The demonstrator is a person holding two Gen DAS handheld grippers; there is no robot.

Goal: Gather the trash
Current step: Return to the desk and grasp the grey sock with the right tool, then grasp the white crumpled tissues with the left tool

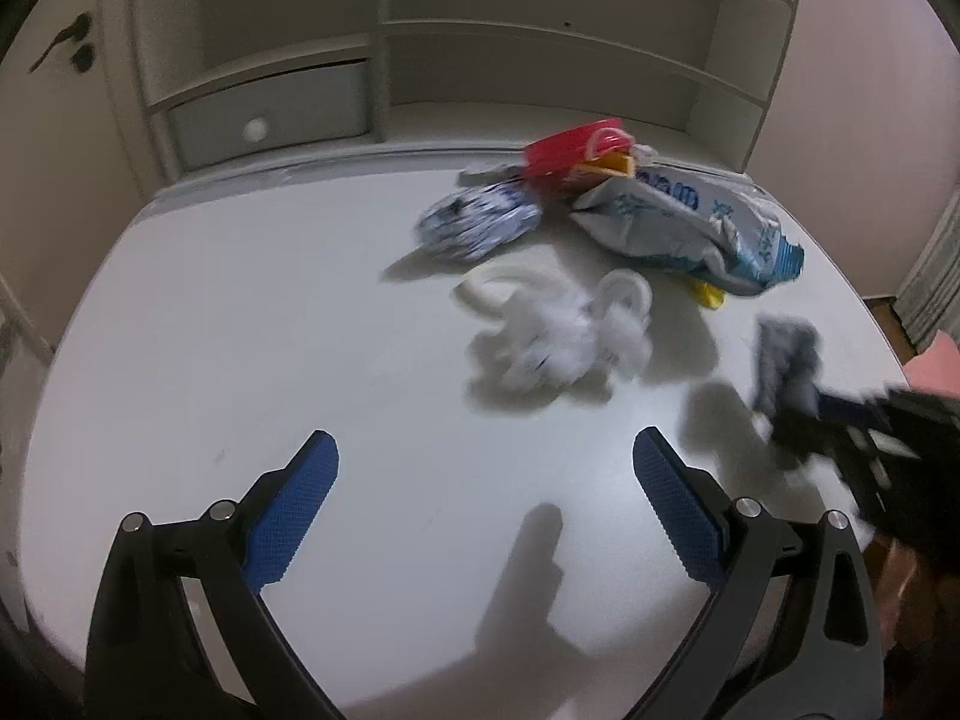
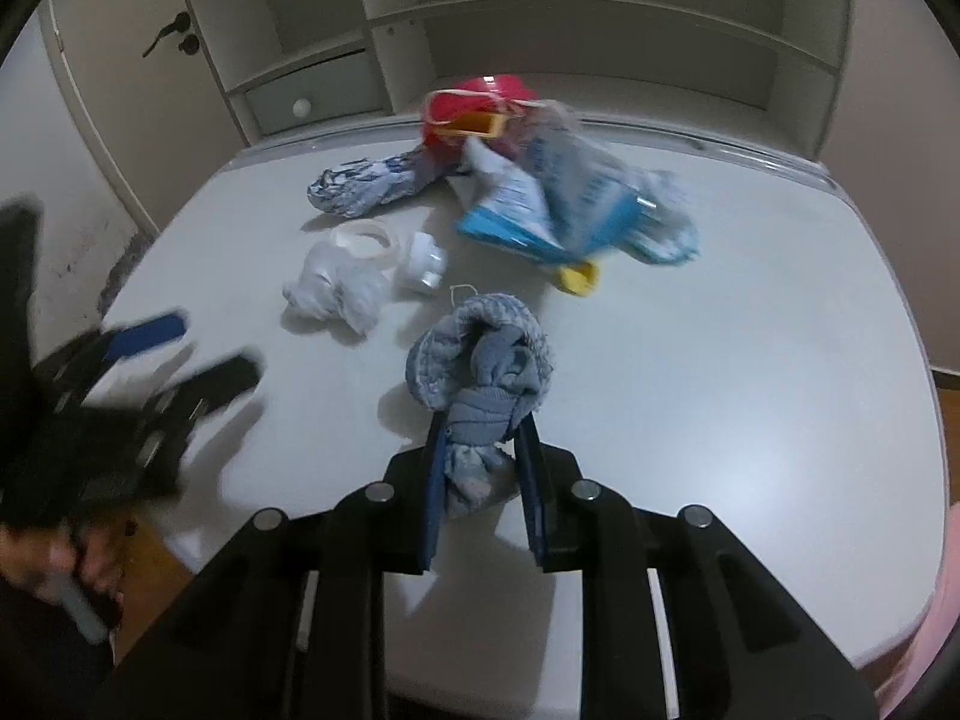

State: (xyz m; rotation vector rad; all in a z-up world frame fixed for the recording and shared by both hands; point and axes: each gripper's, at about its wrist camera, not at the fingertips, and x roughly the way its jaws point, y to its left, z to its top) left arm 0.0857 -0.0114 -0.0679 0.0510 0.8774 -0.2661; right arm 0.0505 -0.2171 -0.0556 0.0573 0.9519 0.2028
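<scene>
My right gripper (image 2: 483, 420) is shut on a balled grey-blue sock (image 2: 480, 354) and holds it over the white table (image 2: 750, 330); the sock also shows in the left wrist view (image 1: 786, 360). My left gripper (image 1: 486, 450) is open and empty above the near part of the table (image 1: 240, 312). Trash lies further back: a crumpled white tissue (image 1: 552, 336) (image 2: 336, 291), a blue-white plastic bag (image 1: 690, 222) (image 2: 570, 198), a crumpled blue-patterned wrapper (image 1: 474, 219) (image 2: 366, 183), a white tape ring (image 2: 366, 240), a small white cap (image 2: 423, 267), a yellow piece (image 2: 579, 276).
A red bowl-like container (image 1: 570, 150) (image 2: 474, 108) with a yellow-orange piece in it sits at the back of the table. A white shelf unit with a drawer (image 1: 270, 114) rises behind the table. A door with a dark handle (image 2: 174, 30) is at left.
</scene>
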